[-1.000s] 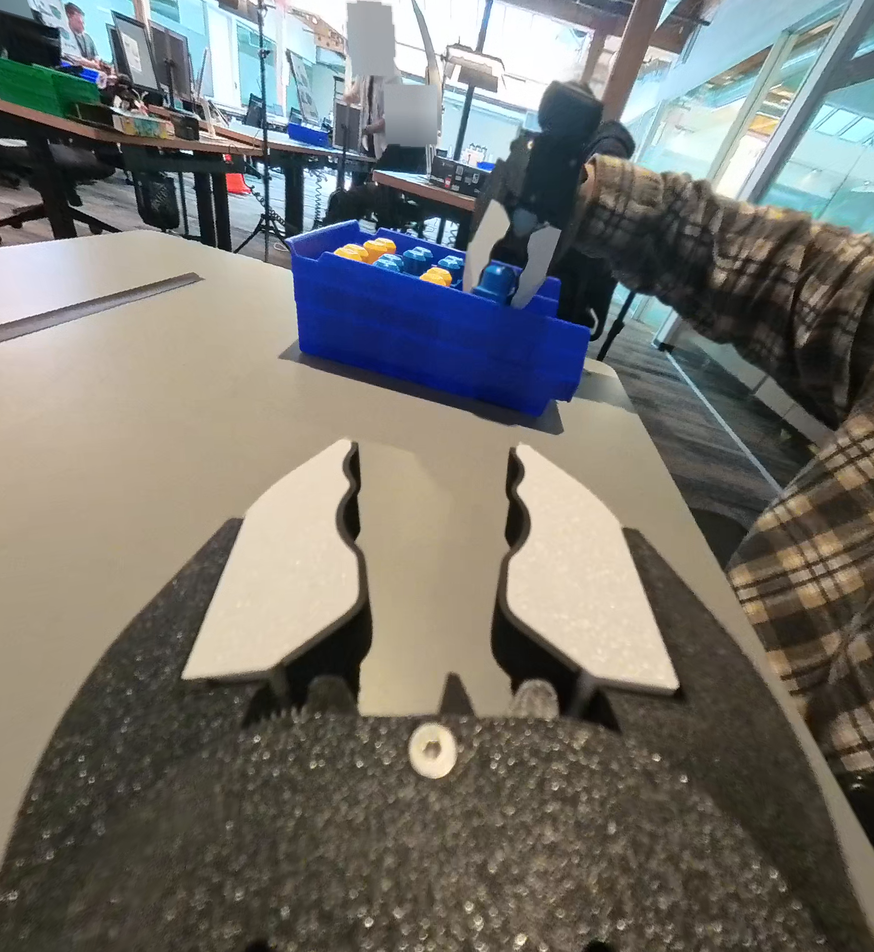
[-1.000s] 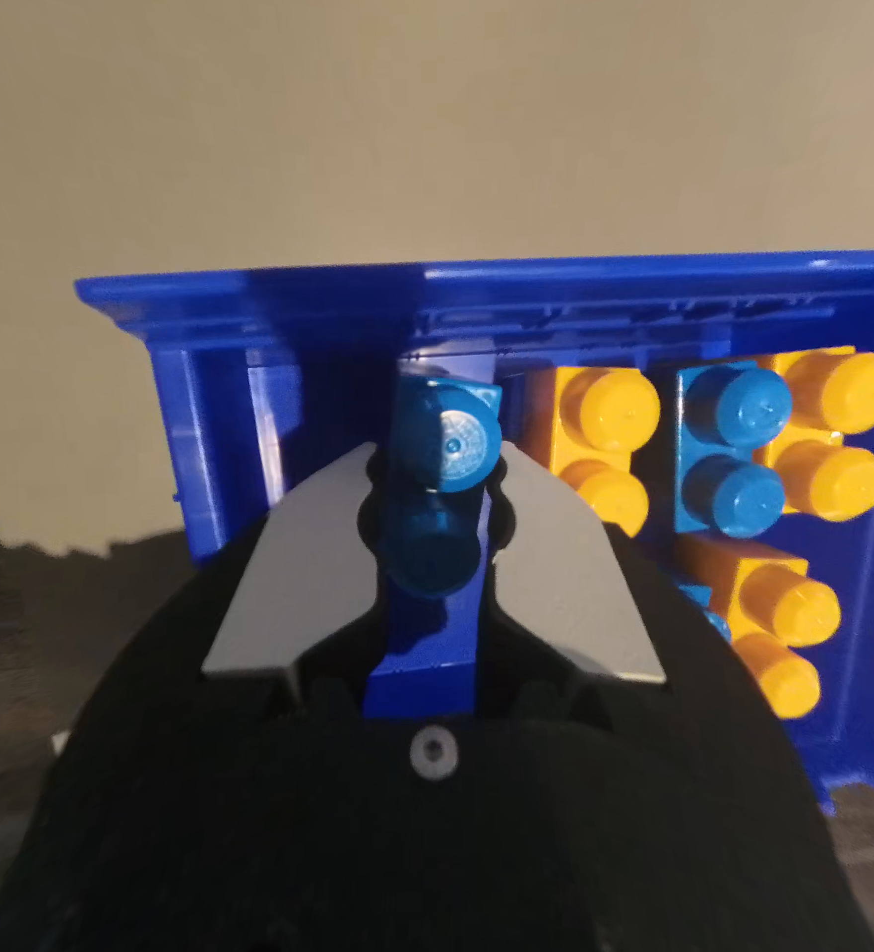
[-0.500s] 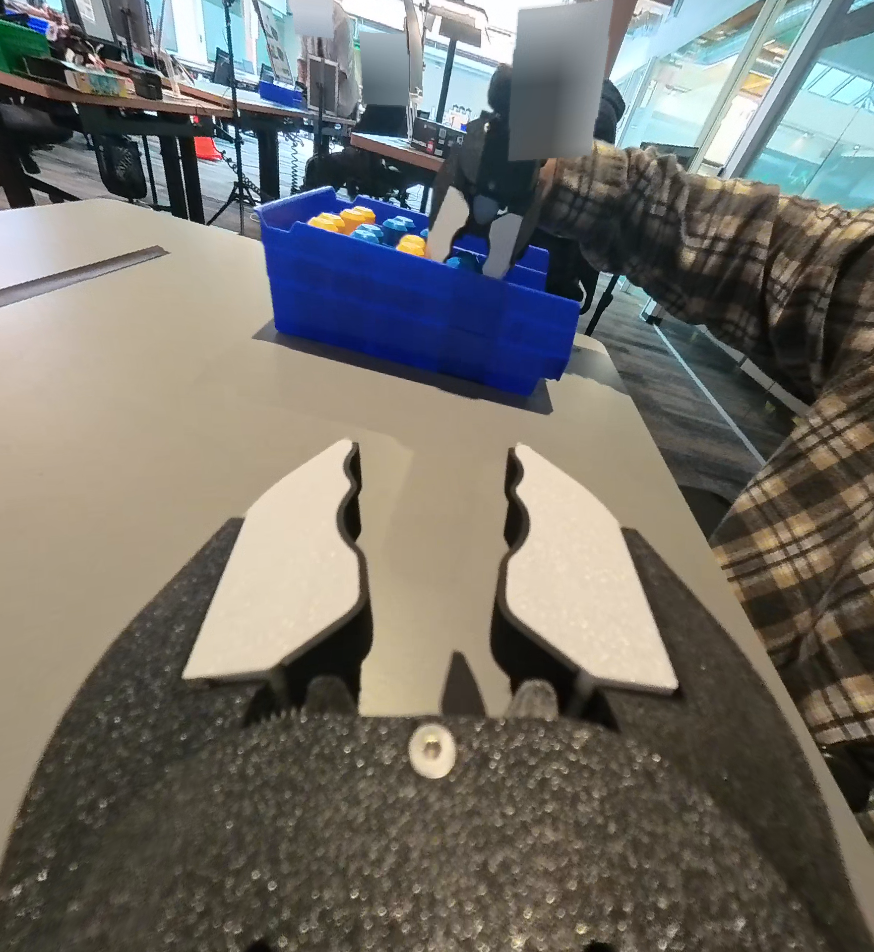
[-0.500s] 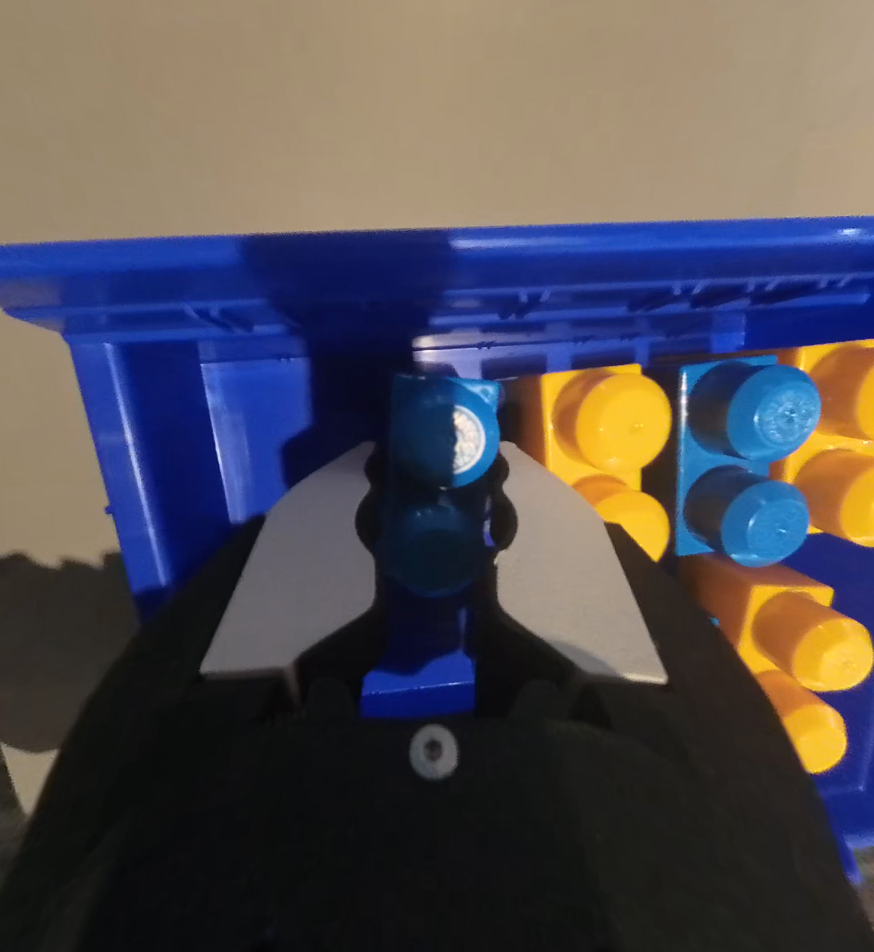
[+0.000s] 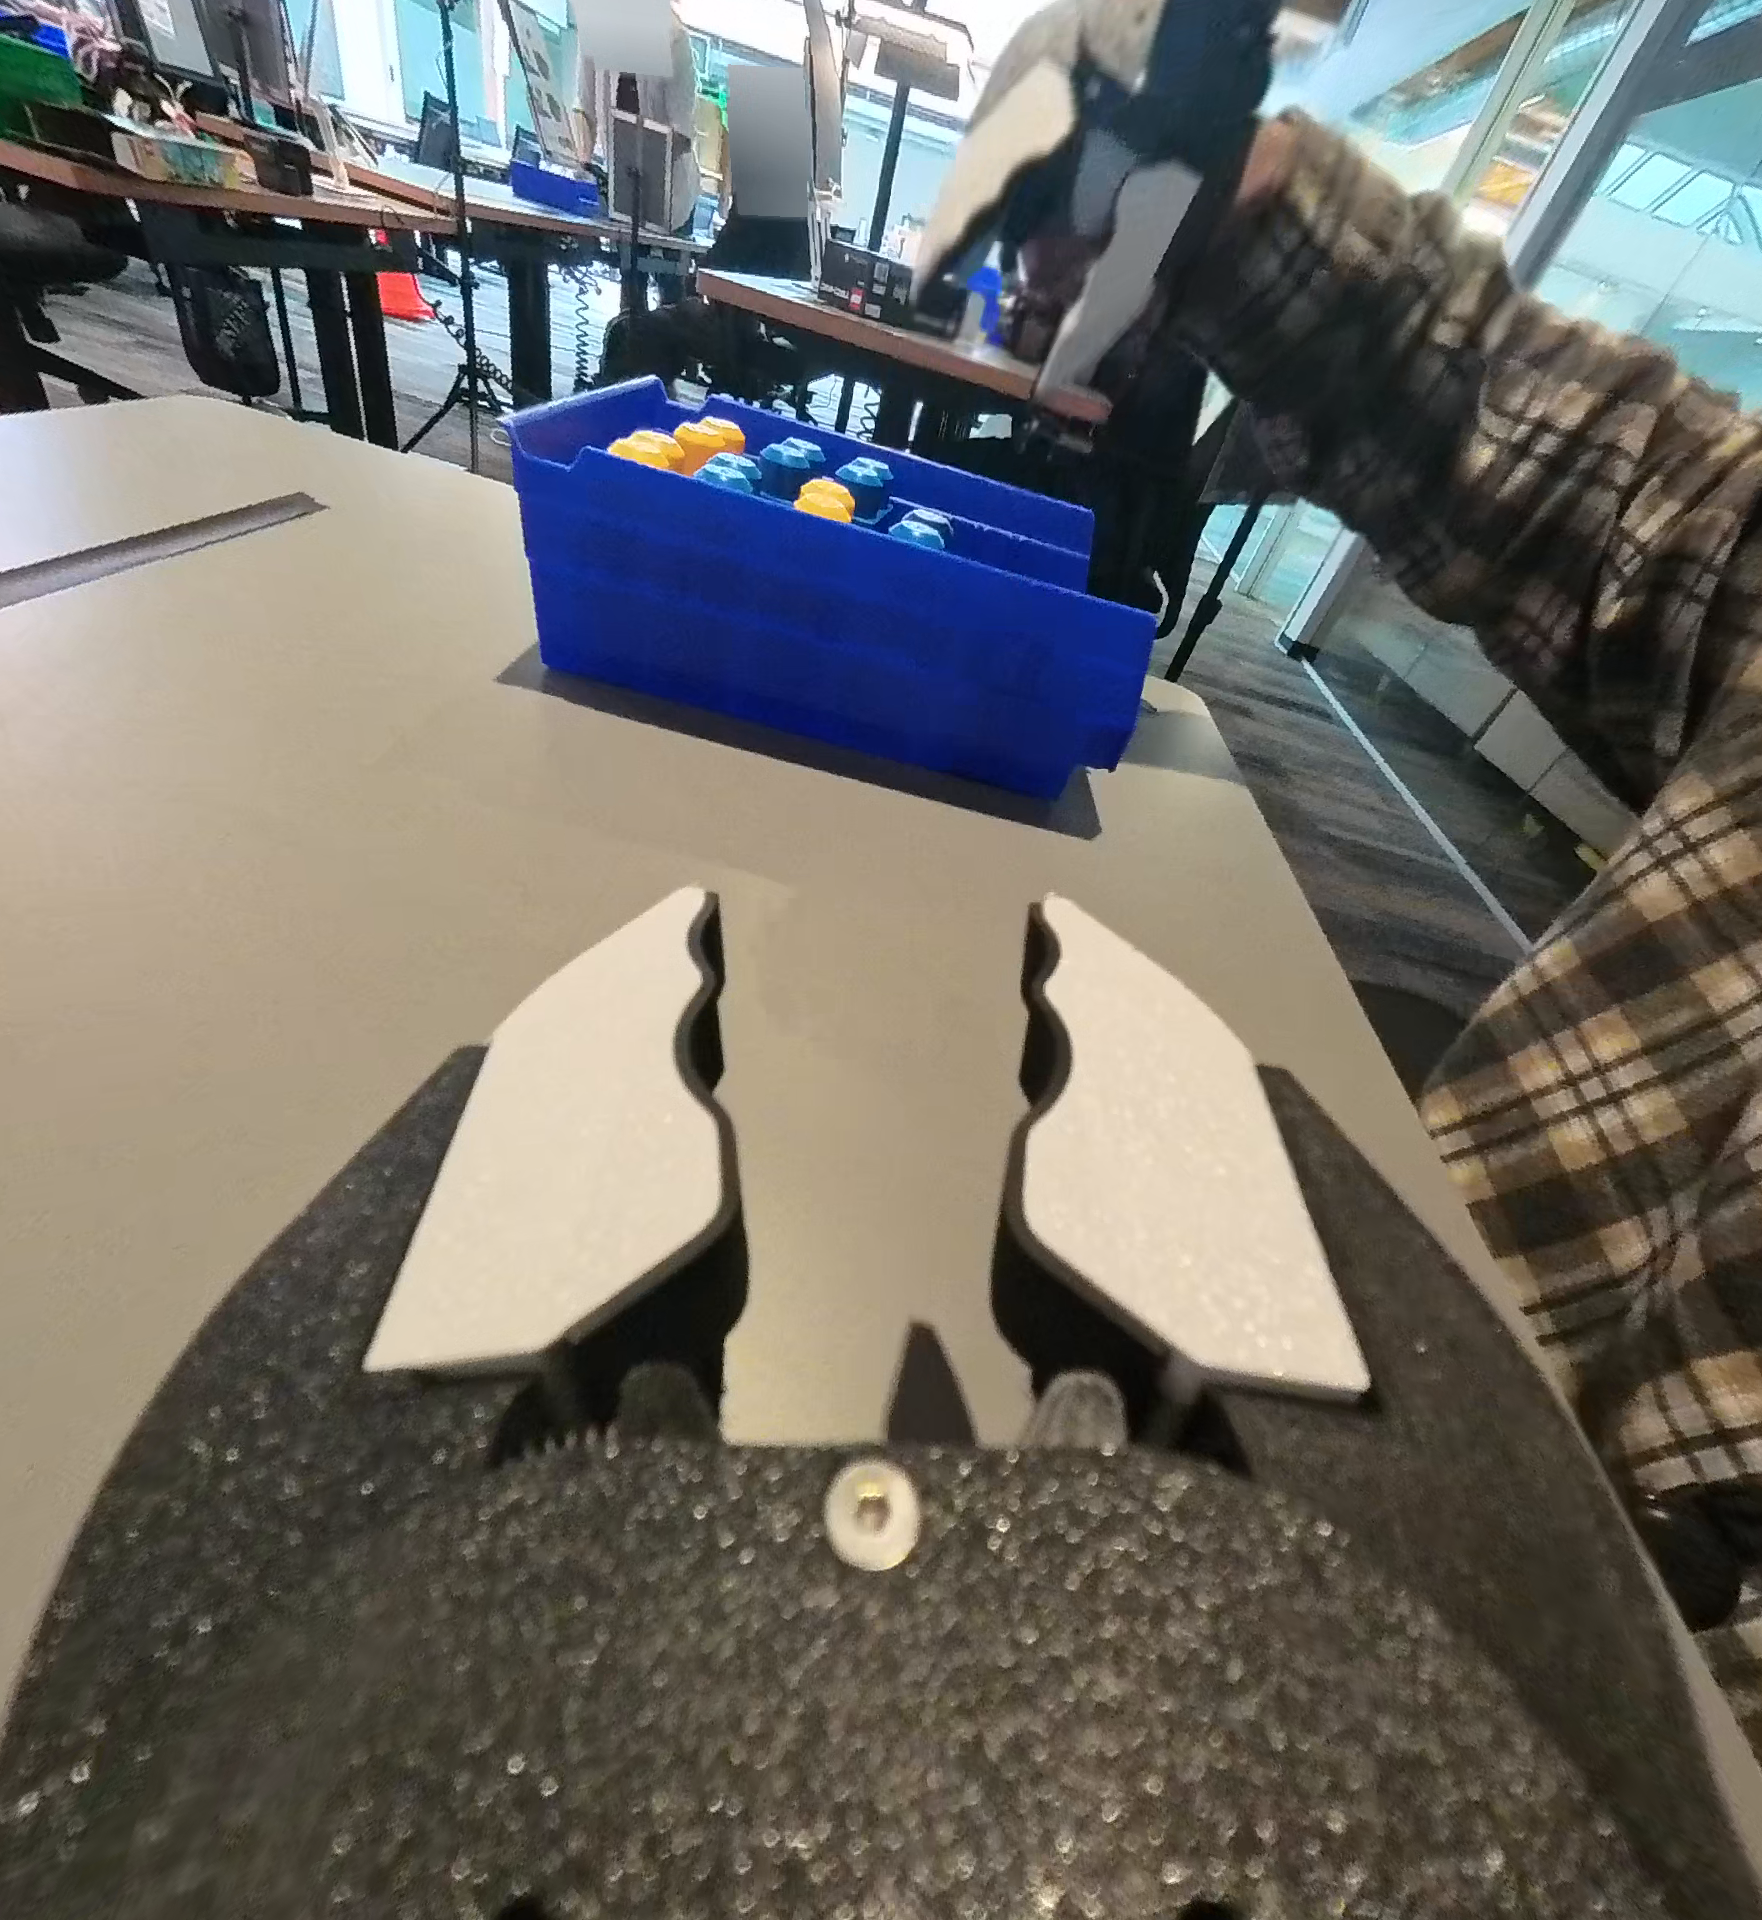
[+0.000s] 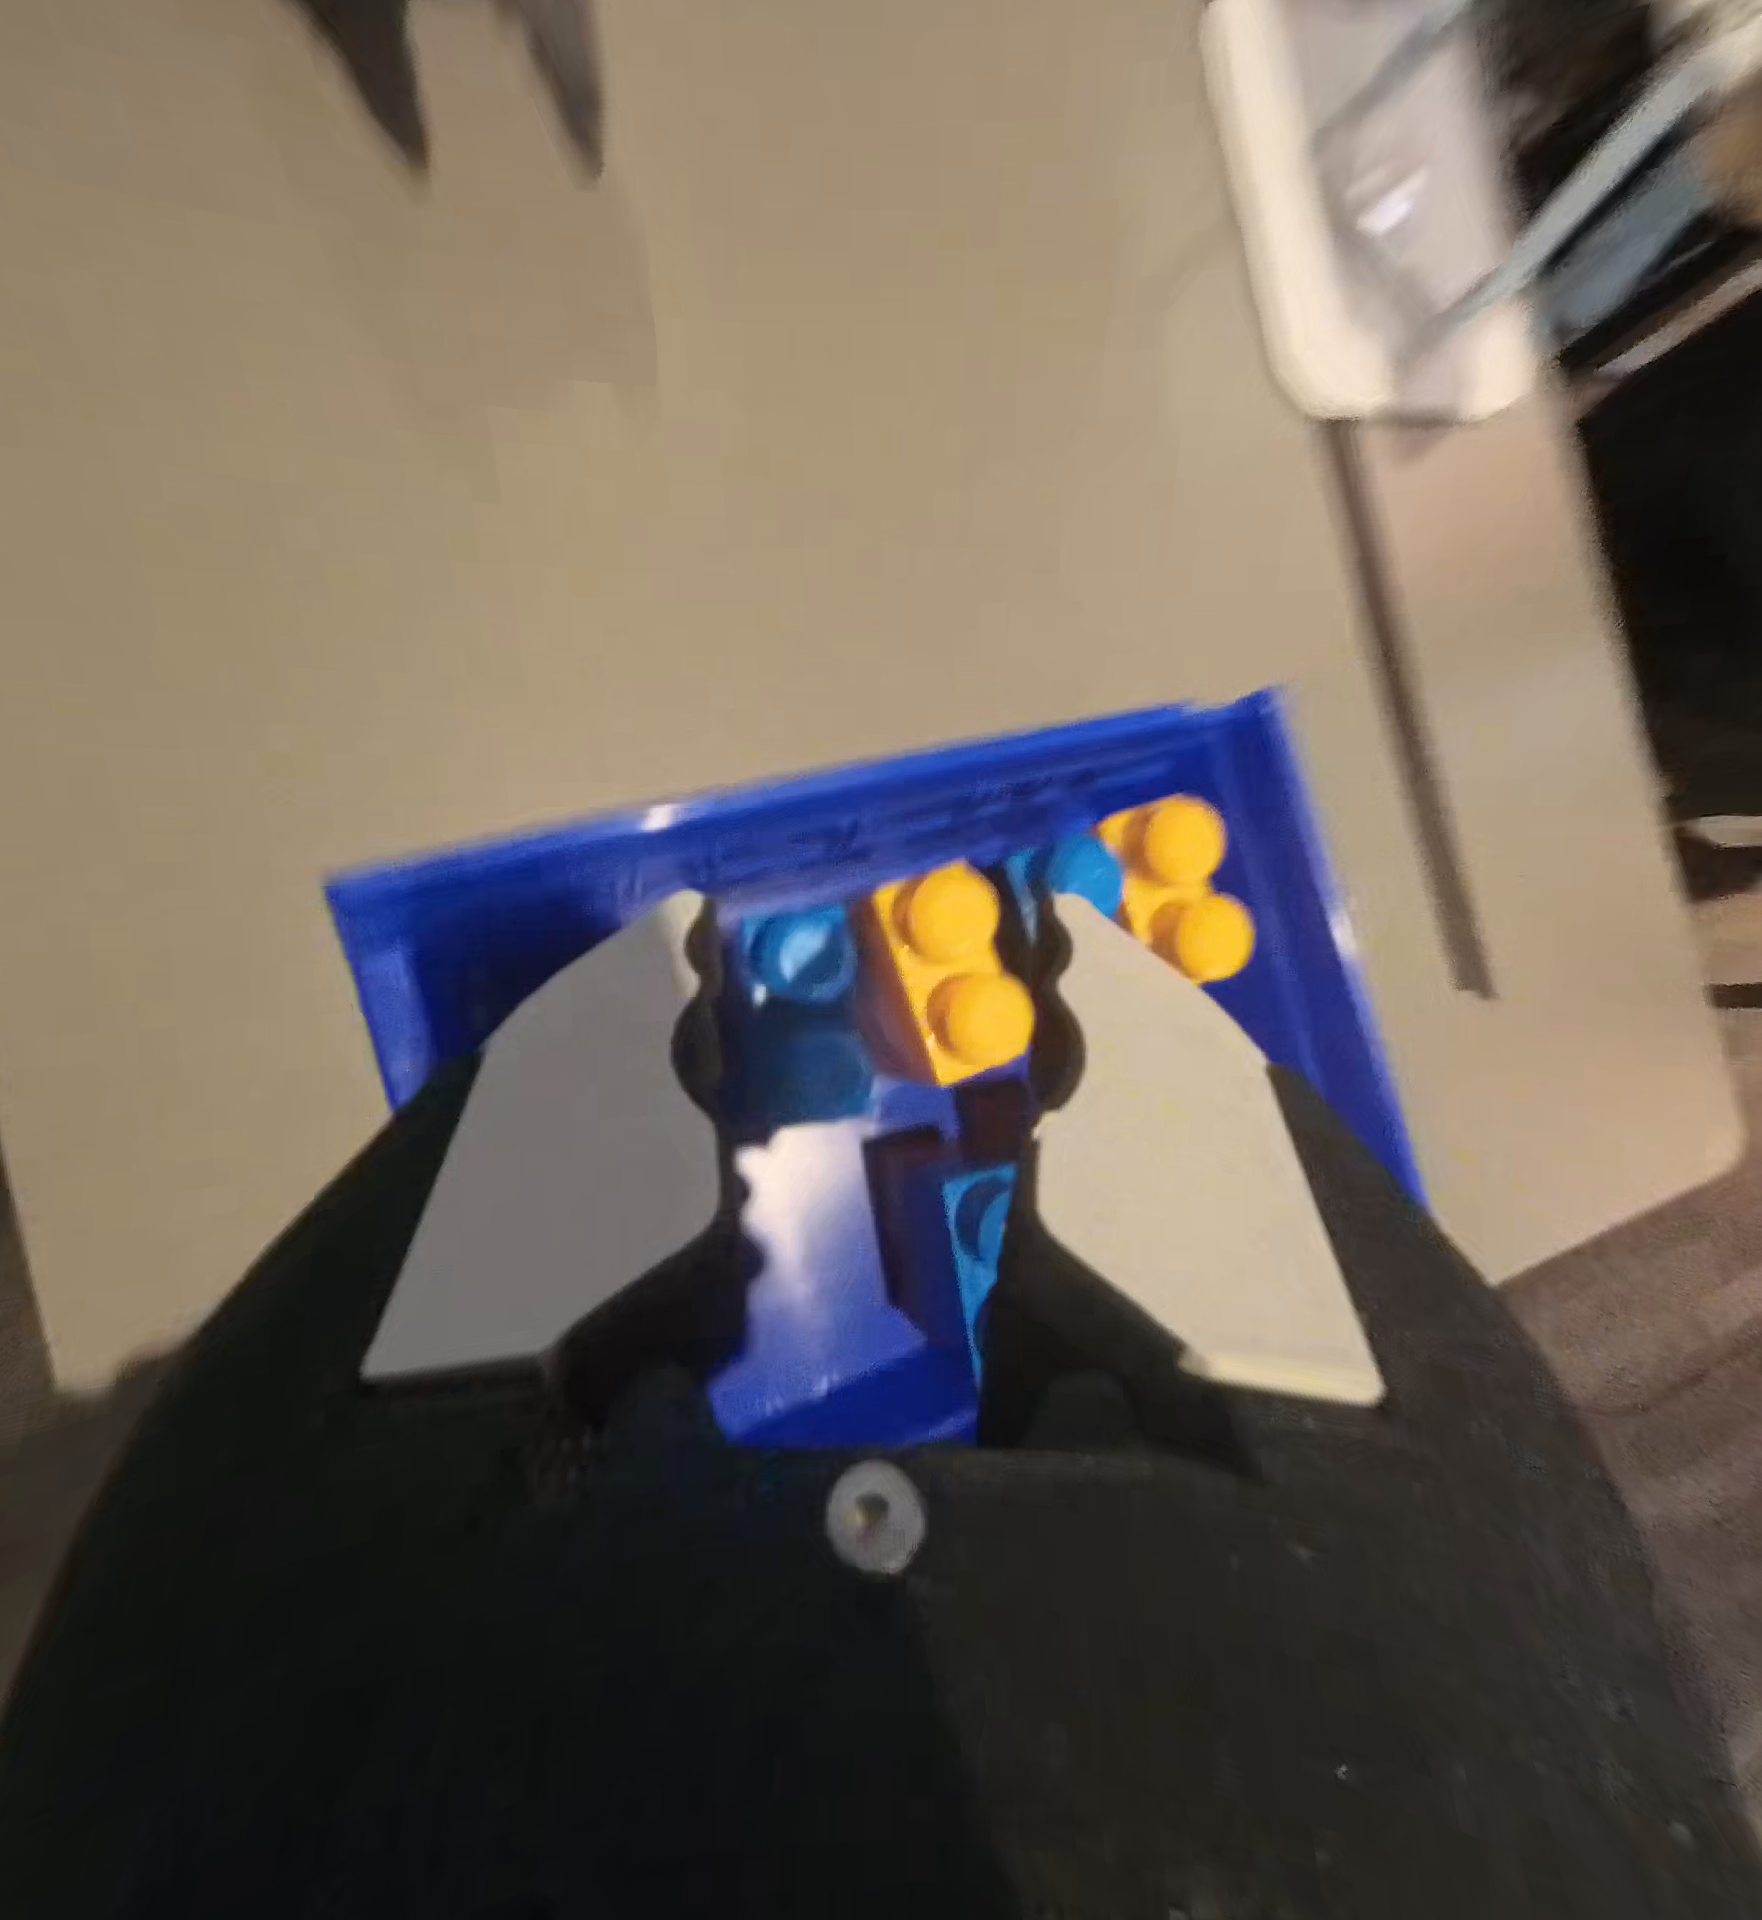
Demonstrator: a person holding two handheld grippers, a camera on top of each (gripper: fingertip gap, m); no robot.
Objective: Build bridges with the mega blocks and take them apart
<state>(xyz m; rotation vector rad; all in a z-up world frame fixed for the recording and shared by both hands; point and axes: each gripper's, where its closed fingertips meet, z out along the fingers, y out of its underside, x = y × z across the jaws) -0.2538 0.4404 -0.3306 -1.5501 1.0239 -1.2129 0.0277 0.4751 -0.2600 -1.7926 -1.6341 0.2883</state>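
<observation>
We note the left gripper [image 5: 872, 1049] low over the grey table [image 5: 233, 831], its two pale fingers [image 5: 586, 1164] spread apart with only bare tabletop showing between them; it grips nothing. Ahead of it, toward the table's far right corner, stands the blue bin [image 5: 825, 634], well apart from the fingertips.

The mega blocks sit inside the bin, studs up: yellow blocks [image 5: 695, 445] toward the far left end, blue blocks [image 5: 861, 478] beside and among them. None lie out on the table.

The right gripper [image 5: 1043, 218] hangs well above the bin, carried on a plaid sleeve [image 5: 1479, 416] (this part is motion-blurred). In its own view the right gripper [image 6: 872, 935] looks down into the bin [image 6: 503, 935], released, fingers wide and clear of the blocks. A yellow block [image 6: 960, 977] and a blue block [image 6: 799, 951] show through the gap, lying below rather than between the pads.
</observation>
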